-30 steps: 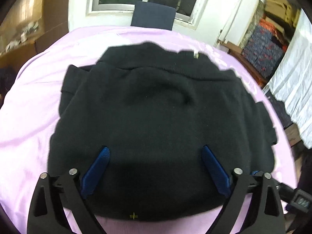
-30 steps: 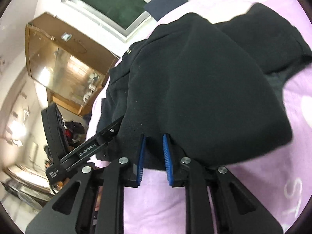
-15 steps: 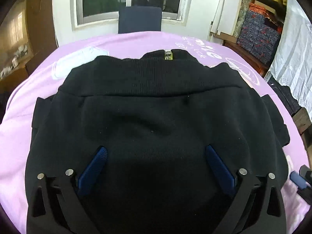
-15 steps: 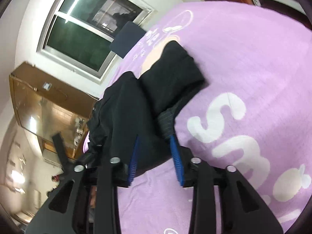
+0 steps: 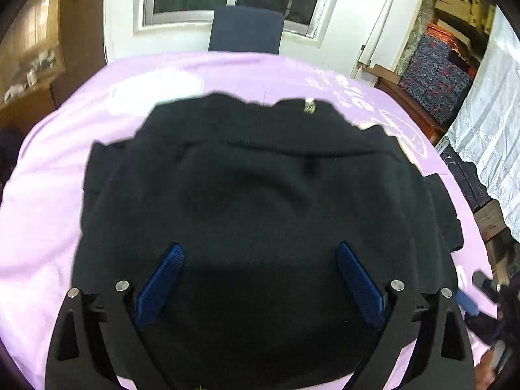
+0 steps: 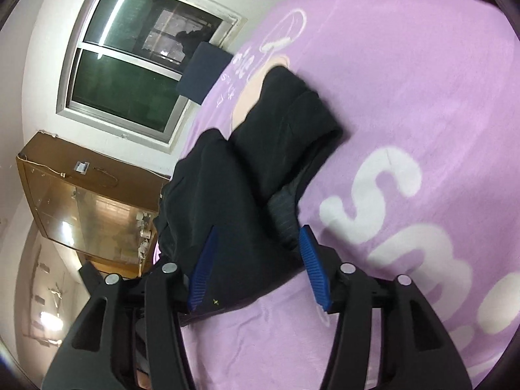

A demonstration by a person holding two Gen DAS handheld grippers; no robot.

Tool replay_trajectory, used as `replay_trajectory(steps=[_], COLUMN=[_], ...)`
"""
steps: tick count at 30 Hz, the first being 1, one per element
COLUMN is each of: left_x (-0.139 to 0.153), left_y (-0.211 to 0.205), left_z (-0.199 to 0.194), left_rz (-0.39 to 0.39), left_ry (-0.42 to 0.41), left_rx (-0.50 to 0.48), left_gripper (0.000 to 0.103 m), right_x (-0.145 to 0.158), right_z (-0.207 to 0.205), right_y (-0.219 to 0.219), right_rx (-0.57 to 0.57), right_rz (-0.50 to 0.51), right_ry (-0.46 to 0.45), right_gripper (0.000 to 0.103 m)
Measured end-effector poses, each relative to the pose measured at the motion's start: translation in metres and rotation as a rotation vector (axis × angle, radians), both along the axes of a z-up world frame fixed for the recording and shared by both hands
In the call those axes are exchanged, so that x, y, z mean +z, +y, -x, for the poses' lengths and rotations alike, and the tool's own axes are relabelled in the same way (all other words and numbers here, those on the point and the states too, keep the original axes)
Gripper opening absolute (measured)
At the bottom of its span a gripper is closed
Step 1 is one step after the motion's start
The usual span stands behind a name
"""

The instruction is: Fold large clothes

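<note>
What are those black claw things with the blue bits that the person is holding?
Handheld grippers. The left gripper and the right gripper each have two flat black arms with triangular cut-outs and round silver pins, tipped with ribbed blue pads. No cables show on them.

Left claw (image 5: 256,282), right claw (image 6: 256,260): black frames, ribbed blue pads, silver screws.

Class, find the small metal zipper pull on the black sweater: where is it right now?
In the left wrist view, the zipper pull sits at the sweater's far collar edge, right of centre, nearest the dark chair under the window.
</note>
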State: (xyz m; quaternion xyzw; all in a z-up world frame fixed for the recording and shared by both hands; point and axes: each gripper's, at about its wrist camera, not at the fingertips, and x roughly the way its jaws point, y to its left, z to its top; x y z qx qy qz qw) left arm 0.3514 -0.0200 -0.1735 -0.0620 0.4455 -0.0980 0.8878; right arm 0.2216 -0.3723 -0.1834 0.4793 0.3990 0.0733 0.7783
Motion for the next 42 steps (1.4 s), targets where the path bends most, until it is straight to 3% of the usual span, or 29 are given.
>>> replay_trajectory(steps=[3, 6, 12, 17, 23, 25, 30, 34, 36, 39, 41, 42], left_x=[-0.011, -0.015, -0.017, -0.019, -0.02, -0.02, -0.014, -0.002, -0.004, -0.019, -0.022, -0.022], left_y=[-0.005, 0.004, 0.005, 0.004, 0.003, 0.003, 0.008, 0.019, 0.02, 0.006, 0.004, 0.006], left_z=[-0.004, -0.007, 0.003, 0.005, 0.005, 0.005, 0.004, 0.004, -0.002, -0.009, -0.01, -0.012], left_rz=[-0.062, -0.027, -0.039, -0.035, -0.03, -0.029, 0.01, 0.057, 0.035, -0.067, -0.079, -0.069], left_ry=[-0.001, 0.02, -0.017, -0.024, -0.035, -0.036, -0.008, -0.009, -0.005, -0.021, -0.033, -0.018], left_rx=[-0.024, -0.023, -0.017, -0.019, -0.024, -0.021, -0.015, -0.008, -0.003, -0.008, 0.007, 0.004], left_gripper=[0.1, 0.1, 0.1, 0.1, 0.1, 0.1, 0.1, 0.093, 0.093, 0.098, 0.099, 0.099], right_x=[-0.008, -0.006, -0.008, -0.006, -0.007, -0.008, -0.01, -0.01, -0.011, -0.009, -0.01, -0.013], right_z=[0.006, 0.001, -0.039, -0.074, -0.065, -0.064, -0.09, -0.099, -0.093, -0.09, -0.093, -0.095], right_y=[0.01, 0.012, 0.001, 0.007, 0.02, 0.022, 0.015, 0.019, 0.029, 0.043, 0.043, 0.041], right_rx=[-0.014, -0.045, -0.139, -0.098, 0.016, 0.016, -0.042, -0.05, 0.014, 0.06, 0.057, 0.051], right_rz=[-0.006, 0.02, 0.075, 0.107, 0.066, 0.093, 0.112, 0.147, 0.125, 0.192, 0.19, 0.182], right_ry=[0.024, 0.024, 0.03, 0.031, -0.008, 0.008, 0.024, 0.011, -0.005, -0.03, -0.037, -0.026], right_gripper=[0.055, 0.058, 0.057, 0.06, 0.06, 0.054, 0.054, 0.054, 0.054, 0.055, 0.052, 0.039])
